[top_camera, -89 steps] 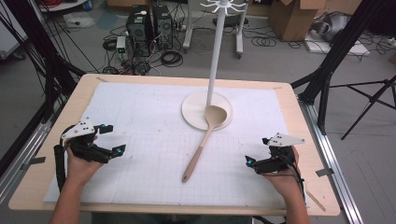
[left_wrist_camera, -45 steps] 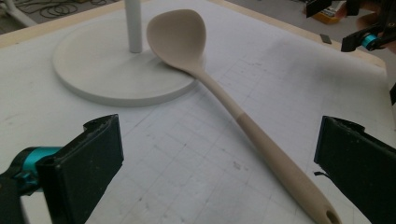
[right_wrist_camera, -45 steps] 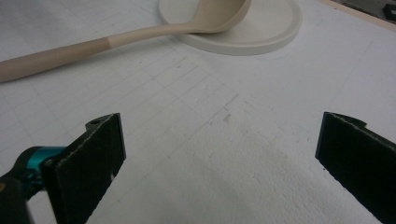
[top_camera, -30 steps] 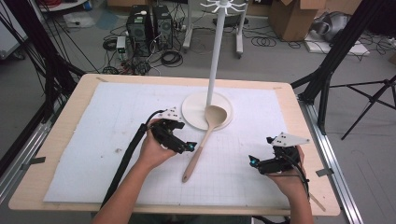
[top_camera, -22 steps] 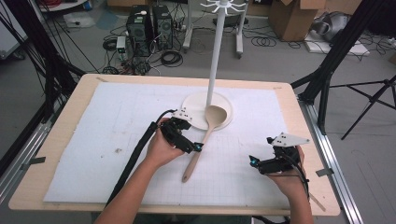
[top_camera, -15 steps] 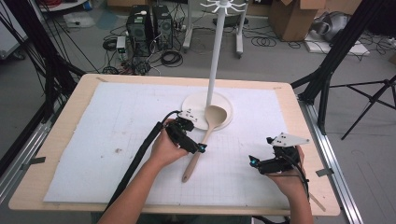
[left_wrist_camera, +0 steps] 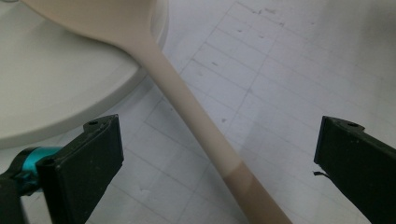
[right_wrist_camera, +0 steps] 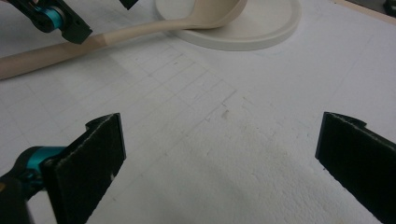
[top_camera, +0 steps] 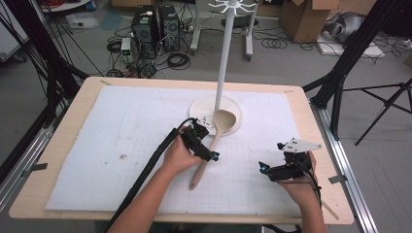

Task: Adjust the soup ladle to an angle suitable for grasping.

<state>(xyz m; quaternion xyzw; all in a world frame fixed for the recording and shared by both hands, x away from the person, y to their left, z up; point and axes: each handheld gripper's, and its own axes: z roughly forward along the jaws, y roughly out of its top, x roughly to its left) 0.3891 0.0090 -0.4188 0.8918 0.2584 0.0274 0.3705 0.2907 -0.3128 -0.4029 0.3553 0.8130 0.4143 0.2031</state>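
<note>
— Down at the near edge of the table, the right gripper [top_camera: 265,169] is sitting low on the white gridded foam mat [top_camera: 121,126], jaws spread wide and holding nothing.

— And the left gripper [top_camera: 210,156]?

— It is hovering over the long pale wooden spoon [top_camera: 210,148], jaws gaping on either side of the handle, not touching it, as the left gripper view is showing with the shaft [left_wrist_camera: 201,126] running between them.

— Where is the spoon lying?

— Handle on the mat, pointing toward the person; bowl [top_camera: 225,119] propped on the round cream base [top_camera: 199,108] of the tall white stand [top_camera: 225,53] farther back.

— So what makes a clean grab here?

— I'd say lowering until both pads are flanking the shaft squarely, near the colour change on the handle, then closing evenly. Because the bowl is resting higher on the base, the handle is sloping, so tilting the jaws to match should stop it from rolling or pivoting out.

— Beyond the table?

— Cables and computer towers [top_camera: 154,24] are sitting on the floor.
</note>
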